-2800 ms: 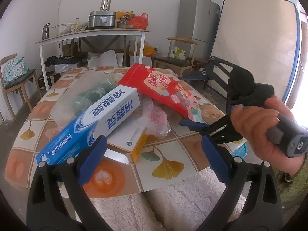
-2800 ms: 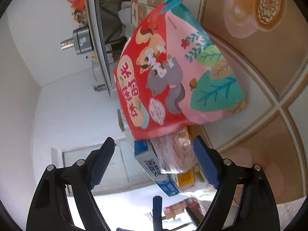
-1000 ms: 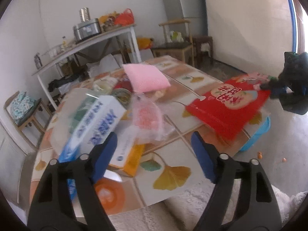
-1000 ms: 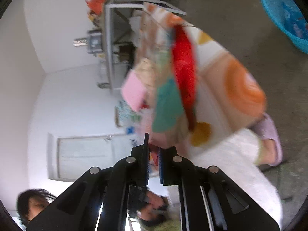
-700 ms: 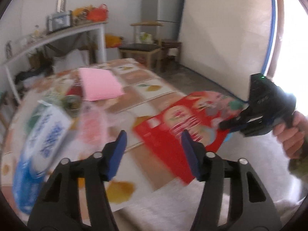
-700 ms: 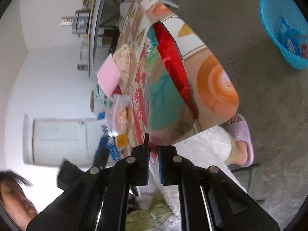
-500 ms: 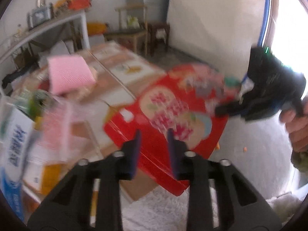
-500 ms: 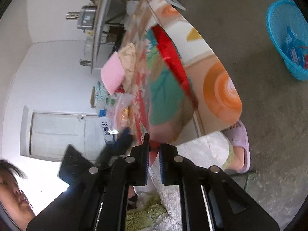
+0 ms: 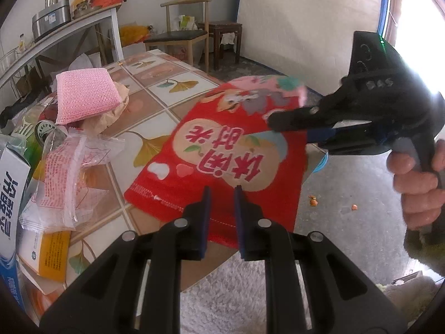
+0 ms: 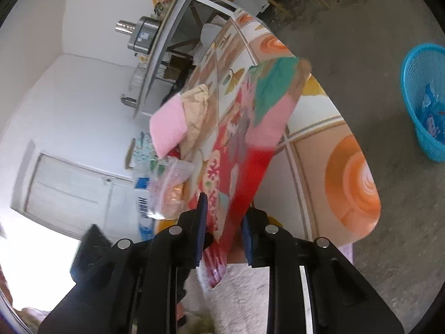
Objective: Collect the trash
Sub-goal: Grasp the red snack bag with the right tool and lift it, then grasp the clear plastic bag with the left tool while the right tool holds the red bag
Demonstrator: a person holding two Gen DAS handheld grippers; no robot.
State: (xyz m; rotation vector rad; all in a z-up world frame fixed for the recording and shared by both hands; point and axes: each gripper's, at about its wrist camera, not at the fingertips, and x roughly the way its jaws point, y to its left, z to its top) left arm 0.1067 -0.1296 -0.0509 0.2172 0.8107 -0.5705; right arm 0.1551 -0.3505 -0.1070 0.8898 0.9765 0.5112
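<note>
My left gripper (image 9: pixel 221 194) has just closed on the red snack bag (image 9: pixel 222 150) while my right gripper (image 10: pixel 224 208) loosens: handover toward the blue basket (image 10: pixel 417 83).

We see toothpaste box (image 9: pixel 11 194) cut off by left frame edge. Snack bag (image 9: pixel 222 150): near edge hidden behind left gripper (image 9: pixel 221 194) fingers; we cannot tell if pads press it. In right wrist view, bag's far end blurred, its lower corner hidden behind right gripper (image 10: pixel 222 217). Blue basket (image 10: pixel 425 103) cropped at right edge; contents too small to identify.
</note>
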